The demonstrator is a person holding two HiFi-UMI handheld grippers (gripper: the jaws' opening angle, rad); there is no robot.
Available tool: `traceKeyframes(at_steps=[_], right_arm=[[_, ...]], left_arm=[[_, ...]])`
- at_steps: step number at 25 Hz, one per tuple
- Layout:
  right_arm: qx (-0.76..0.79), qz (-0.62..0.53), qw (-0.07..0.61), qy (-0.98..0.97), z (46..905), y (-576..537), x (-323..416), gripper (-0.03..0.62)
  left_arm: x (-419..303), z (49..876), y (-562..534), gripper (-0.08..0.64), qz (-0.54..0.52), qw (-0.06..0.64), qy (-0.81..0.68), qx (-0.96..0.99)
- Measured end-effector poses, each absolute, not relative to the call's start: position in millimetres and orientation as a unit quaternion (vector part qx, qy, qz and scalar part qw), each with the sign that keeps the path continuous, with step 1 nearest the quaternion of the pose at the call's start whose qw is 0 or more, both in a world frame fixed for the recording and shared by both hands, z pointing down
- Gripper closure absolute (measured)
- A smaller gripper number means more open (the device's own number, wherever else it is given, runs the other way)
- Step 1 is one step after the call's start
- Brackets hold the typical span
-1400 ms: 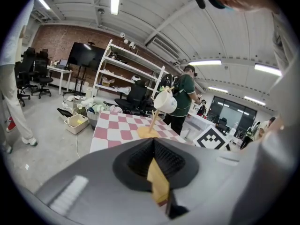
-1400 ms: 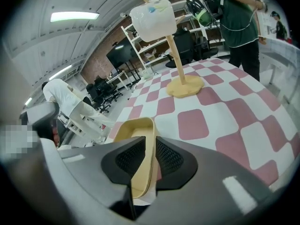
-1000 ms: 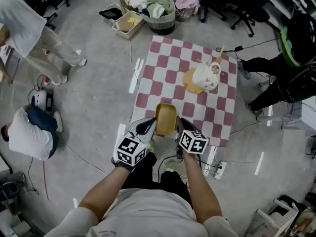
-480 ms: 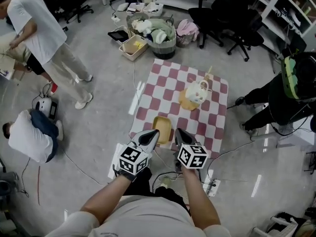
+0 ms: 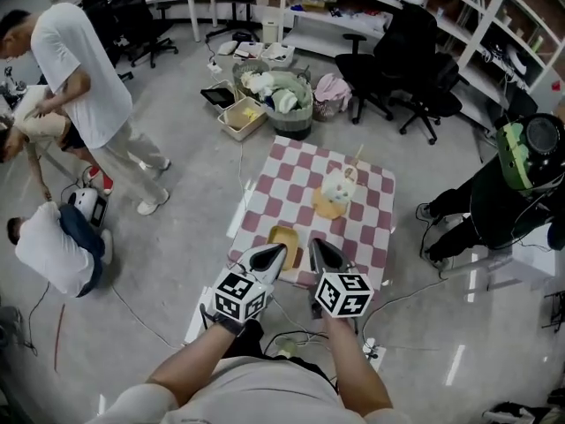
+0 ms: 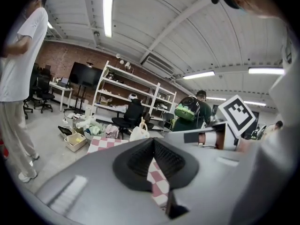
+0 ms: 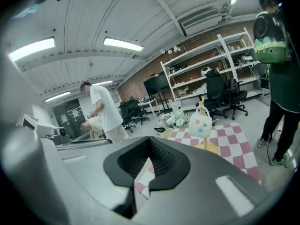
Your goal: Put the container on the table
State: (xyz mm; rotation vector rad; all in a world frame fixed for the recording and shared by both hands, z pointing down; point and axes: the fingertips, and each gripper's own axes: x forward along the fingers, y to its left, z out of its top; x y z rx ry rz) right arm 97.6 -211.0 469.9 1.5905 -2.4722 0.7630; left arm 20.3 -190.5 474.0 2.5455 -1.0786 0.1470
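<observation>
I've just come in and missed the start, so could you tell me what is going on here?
A person holds a gripper in each hand at the near edge of the checkered table. The yellow container lies on the table just ahead of them. The left gripper and right gripper both stand with jaws apart, nothing between them, so the placing looks done.

I count two grippers: one left gripper (image 5: 268, 255) and one right gripper (image 5: 320, 253). There is one table (image 5: 291, 177) with red and white squares. On it are one yellow container (image 5: 284, 240) and one white bag (image 5: 338, 185) on one wooden stand (image 5: 327, 208). Four people are around: one standing person (image 5: 78, 60), one bending person (image 5: 31, 124), one crouching person (image 5: 51, 247) and one person in green (image 5: 516, 179). There is one basket of clothes (image 5: 281, 97).
</observation>
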Motion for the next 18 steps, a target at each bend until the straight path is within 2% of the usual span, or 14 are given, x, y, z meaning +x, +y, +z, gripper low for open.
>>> traceKeyframes(at_steps=[18], right_arm=[[0.497,0.142,0.005,-0.856,354.5,-173.3,93.5,0.583]], left_arm=[[18.0,369.7,-159.1,0.554,0.001,0.111,-0.415,0.903]])
